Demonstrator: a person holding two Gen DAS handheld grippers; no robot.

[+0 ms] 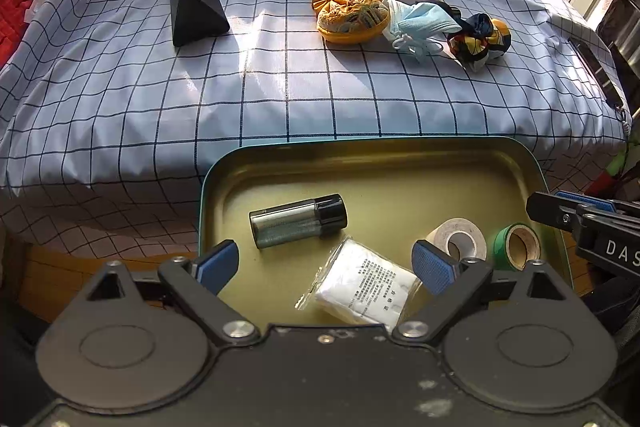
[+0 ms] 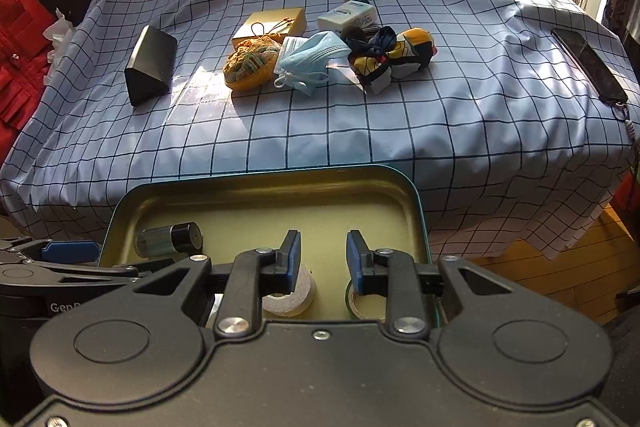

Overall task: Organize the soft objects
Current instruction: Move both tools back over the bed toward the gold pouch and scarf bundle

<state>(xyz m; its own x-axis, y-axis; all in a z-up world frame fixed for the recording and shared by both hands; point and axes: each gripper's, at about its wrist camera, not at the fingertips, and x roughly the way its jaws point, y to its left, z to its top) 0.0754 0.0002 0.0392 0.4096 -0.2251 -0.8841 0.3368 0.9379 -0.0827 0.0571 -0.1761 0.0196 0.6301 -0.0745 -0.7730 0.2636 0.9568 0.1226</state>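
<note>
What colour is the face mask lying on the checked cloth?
Light blue with white ear loops; the face mask shows best in the right wrist view.

Metal tin (image 1: 400,151), glossy inside; checked cloth (image 1: 280,87), smooth, faint sheen; packet (image 1: 362,285) in clear crinkled plastic.

"DAS" on the right gripper (image 1: 560,211), "Gen" on the left gripper (image 2: 72,251), illegible print on packet (image 1: 368,283)

White packet (image 1: 362,285) flat in tin (image 1: 304,153); mask (image 1: 424,19) on cloth
</note>
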